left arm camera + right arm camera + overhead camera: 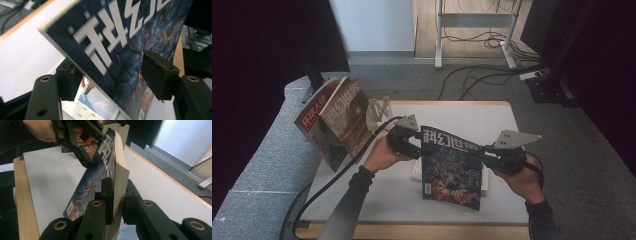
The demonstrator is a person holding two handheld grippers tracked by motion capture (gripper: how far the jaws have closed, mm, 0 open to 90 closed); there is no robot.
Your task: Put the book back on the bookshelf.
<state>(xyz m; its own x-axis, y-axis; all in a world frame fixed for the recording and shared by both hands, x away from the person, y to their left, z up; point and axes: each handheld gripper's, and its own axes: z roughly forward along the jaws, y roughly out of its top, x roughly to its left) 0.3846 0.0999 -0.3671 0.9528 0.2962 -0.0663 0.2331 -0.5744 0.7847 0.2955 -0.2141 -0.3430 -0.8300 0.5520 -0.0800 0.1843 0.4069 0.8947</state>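
1. At the far left of the high view, two magazines (pixel 334 120) lean upright against a pale bookend stand (pixel 378 111) at the counter's back left corner; the front one has a reddish-brown cover, the one behind it a red masthead; both stand well apart from the grippers.
2. The left gripper (pixel 408 139) is just right of those, held in the person's left hand (pixel 383 156), a black cable trailing from it toward the counter's near left edge; in the left gripper view its fingers (pixel 160 75) stand either side of the top left corner of the dark blue magazine (pixel 451 167), one on the cover side and one behind; a gap shows between the cover-side pad and the cover, so the fingers are part-way open around the corner and not pressing on it.
3. The dark blue magazine is in the middle, lifted clear of the white counter (pixel 472 117) and tilted, its cover facing the person, with pale lettering across the top and orange cracks in the artwork; beneath it a white object lies on the counter, too hidden to name.
4. The right gripper (pixel 492 152) is at the right, held in the person's right hand (pixel 522 177); in the right gripper view its fingers (pixel 108 195) are closed tight on the magazine's thick right edge, one pad on the cover and one on the back, with the page block between them; this grip carries the magazine.
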